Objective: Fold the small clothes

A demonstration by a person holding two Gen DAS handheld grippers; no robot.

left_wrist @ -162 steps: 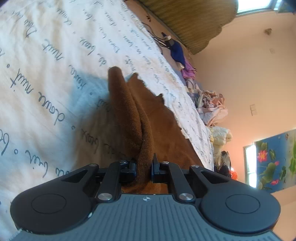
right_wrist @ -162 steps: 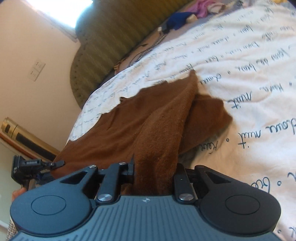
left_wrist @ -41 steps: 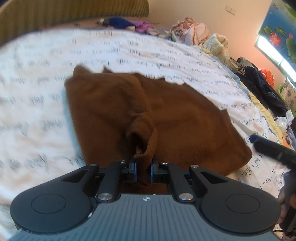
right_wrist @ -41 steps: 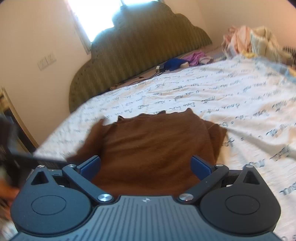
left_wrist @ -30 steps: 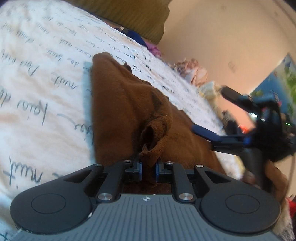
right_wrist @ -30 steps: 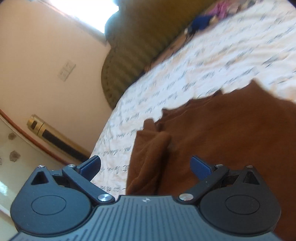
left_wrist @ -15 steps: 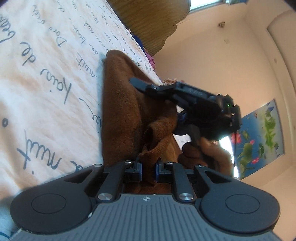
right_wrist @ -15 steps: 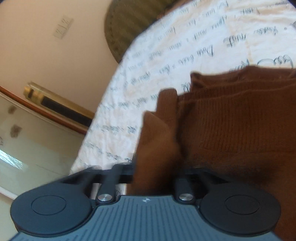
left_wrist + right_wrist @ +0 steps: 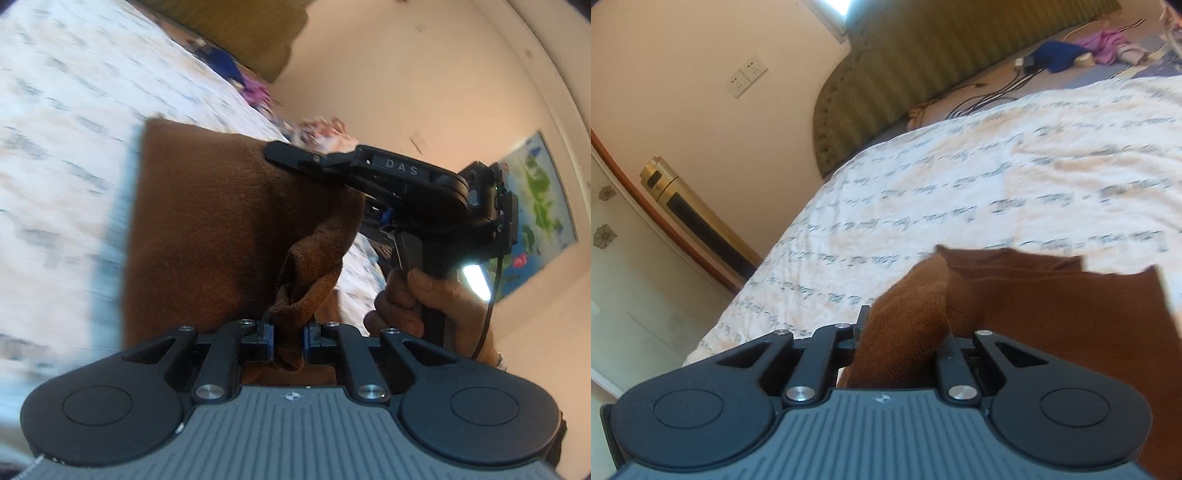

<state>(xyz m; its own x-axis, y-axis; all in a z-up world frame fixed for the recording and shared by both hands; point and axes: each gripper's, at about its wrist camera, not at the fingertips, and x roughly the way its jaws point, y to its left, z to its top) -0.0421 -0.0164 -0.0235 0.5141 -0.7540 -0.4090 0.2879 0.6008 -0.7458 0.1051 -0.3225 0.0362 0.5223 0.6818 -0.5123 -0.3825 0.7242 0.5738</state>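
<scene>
Brown knitted garment (image 9: 207, 221), soft and ribbed at its edge, lies spread on the white bedspread printed with grey handwriting (image 9: 55, 155), partly lifted off it by both tools. From the left wrist view its long side runs away from the camera toward the olive-green padded headboard (image 9: 229, 26), with one straight edge along the bedspread on the left. The black left gripper (image 9: 288, 338) is clamped on a bunched fold of the ribbed hem, and its jaws have just been closing a little further on that cloth, which stands up between them in a twisted loop. The black right gripper (image 9: 280, 153), held by the person's right hand (image 9: 424, 306), reaches in from the right over the far side of the garment; its tips are hidden against the cloth there. From its own camera the right gripper (image 9: 901, 332) is pinched tight on a thick rolled wad of the same brown knit, the rest of the garment stretching off to the right in a flat sheet with a jagged far edge. Beyond it the bedspread (image 9: 997, 177) runs up to the headboard (image 9: 923, 55), where a blue and purple heap of clothes (image 9: 1071, 51) sits
</scene>
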